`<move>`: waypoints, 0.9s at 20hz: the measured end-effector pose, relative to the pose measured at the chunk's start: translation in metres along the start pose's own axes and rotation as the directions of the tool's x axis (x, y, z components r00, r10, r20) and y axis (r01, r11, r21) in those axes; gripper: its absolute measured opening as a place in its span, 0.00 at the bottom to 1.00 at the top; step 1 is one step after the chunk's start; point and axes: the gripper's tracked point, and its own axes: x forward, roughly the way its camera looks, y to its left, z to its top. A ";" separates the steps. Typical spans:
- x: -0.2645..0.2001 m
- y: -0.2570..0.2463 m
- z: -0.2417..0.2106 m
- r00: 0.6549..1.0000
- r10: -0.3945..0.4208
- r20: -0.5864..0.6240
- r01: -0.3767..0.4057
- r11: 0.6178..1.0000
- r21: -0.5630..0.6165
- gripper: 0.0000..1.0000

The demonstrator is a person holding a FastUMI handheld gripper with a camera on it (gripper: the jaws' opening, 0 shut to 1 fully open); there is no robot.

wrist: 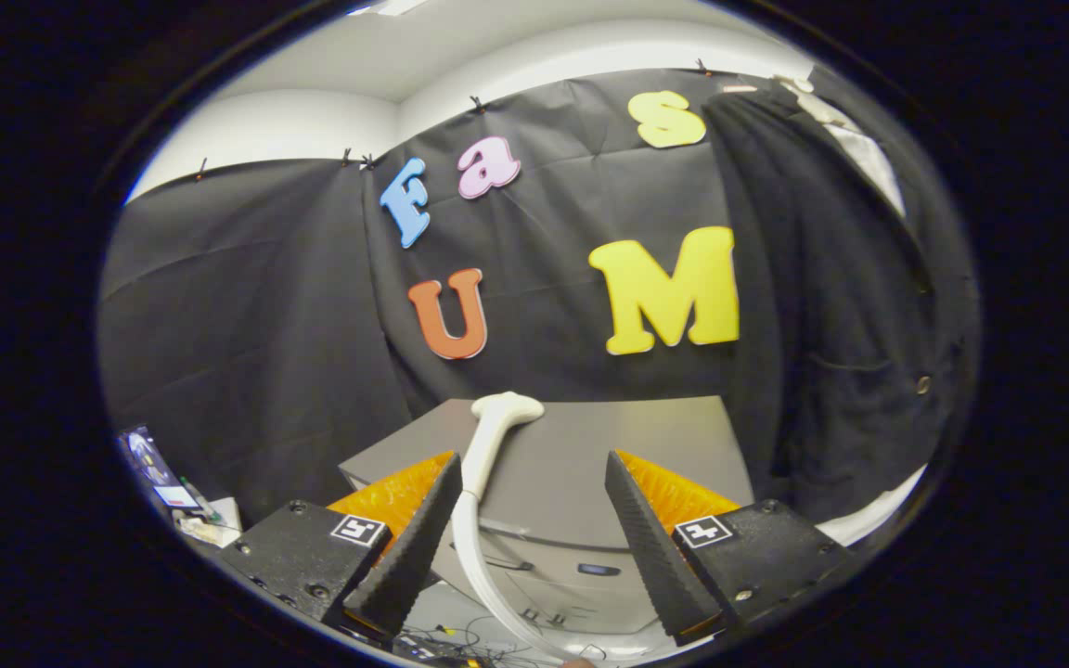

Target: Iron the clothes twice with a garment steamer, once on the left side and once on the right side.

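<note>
Gripper (530, 529) fingers stand apart. Steamer head (508, 408) rises between them, beside the left finger, before a cabinet (627, 436). Hose (474, 557) runs down from it. Hanging garment (831, 297) lies beyond the right finger.

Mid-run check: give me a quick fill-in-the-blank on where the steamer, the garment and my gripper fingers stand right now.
1. The gripper has its fingers spread ____, pressing on nothing.
2. The white steamer head lies on the grey ____.
3. The steamer's hose runs down next to the ____ finger.
4. The dark garment hangs in front of the booth's ____.

Missing words: open; box; left; wall
</note>
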 end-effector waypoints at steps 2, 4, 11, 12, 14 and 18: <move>0.033 0.010 0.007 0.998 0.058 -0.040 -0.058 0.998 0.013 0.97; 0.062 0.025 0.013 0.989 0.117 -0.088 -0.117 0.993 0.014 0.95; 0.146 0.056 0.015 0.950 0.190 -0.248 -0.192 0.981 0.019 0.92; 0.156 0.058 0.010 0.940 0.194 -0.279 -0.195 0.980 0.025 0.92; 0.171 0.051 -0.001 0.928 0.157 -0.337 -0.163 0.987 0.012 0.89; 0.199 0.036 -0.022 0.904 0.047 -0.425 -0.071 0.997 -0.041 0.87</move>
